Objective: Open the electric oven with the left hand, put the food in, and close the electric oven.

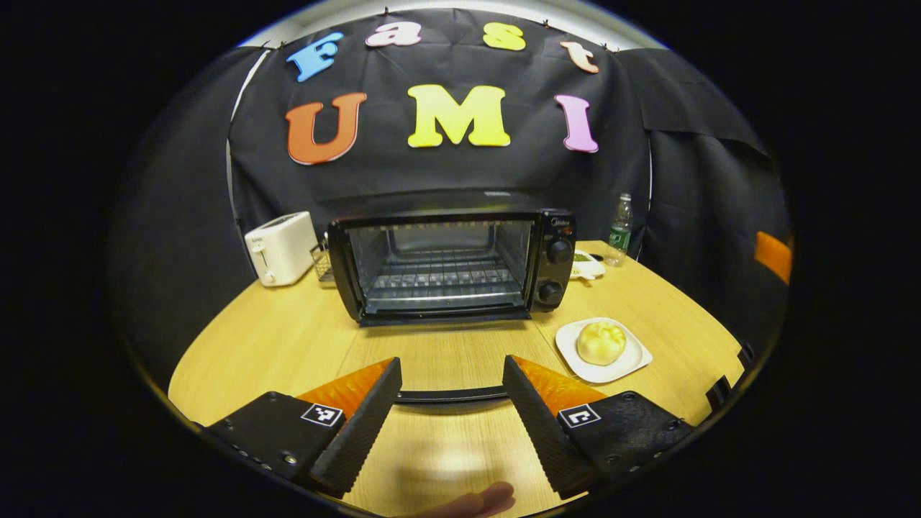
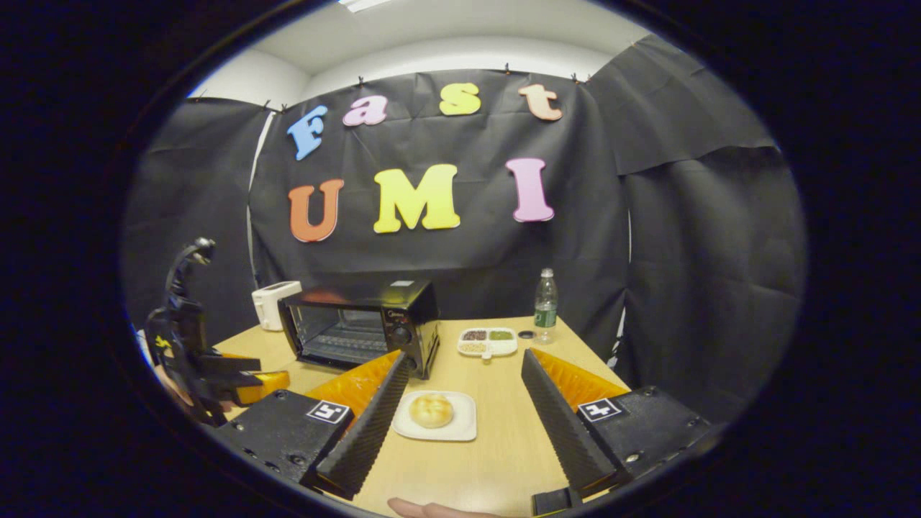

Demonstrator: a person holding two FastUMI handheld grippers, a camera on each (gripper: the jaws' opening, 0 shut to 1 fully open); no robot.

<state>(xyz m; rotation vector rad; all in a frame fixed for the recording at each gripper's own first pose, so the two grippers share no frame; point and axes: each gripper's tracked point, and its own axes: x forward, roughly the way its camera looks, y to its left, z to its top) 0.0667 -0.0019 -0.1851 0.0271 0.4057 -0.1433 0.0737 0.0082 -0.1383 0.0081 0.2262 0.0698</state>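
oven (image 1: 450, 262): far centre of surface (image 1: 288, 338), door (image 1: 450, 395) swung down flat toward the near side, handle bar seen between the left gripper's fingers; wire rack inside, two knobs on its right panel
bun (image 1: 601, 342): round, pale, on a white plate (image 1: 633, 363), right of the oven front, near side; in right gripper view bun (image 2: 431, 410) sits on plate (image 2: 460, 428) just in front of the oven (image 2: 360, 327)
left gripper (image 1: 452, 378): open, fingers wide apart, nothing between them but the door handle farther off, not touching it; seen from the right gripper view at far left (image 2: 252, 374), held by a hand, apart from the oven
right gripper (image 2: 465, 392): open, fingers spread, hovers above surface on the near side, plate and bun in the gap between the fingers but farther off, no contact
toaster (image 1: 280, 248): white, left of oven, far side
bottle (image 1: 619, 230): clear, green label, far right of oven, upright
tray (image 2: 488, 342): white divided dish with small portions, right of oven, beside bottle (image 2: 545, 306)
fingertip (image 1: 489, 496): person's, at the near edge below the left gripper
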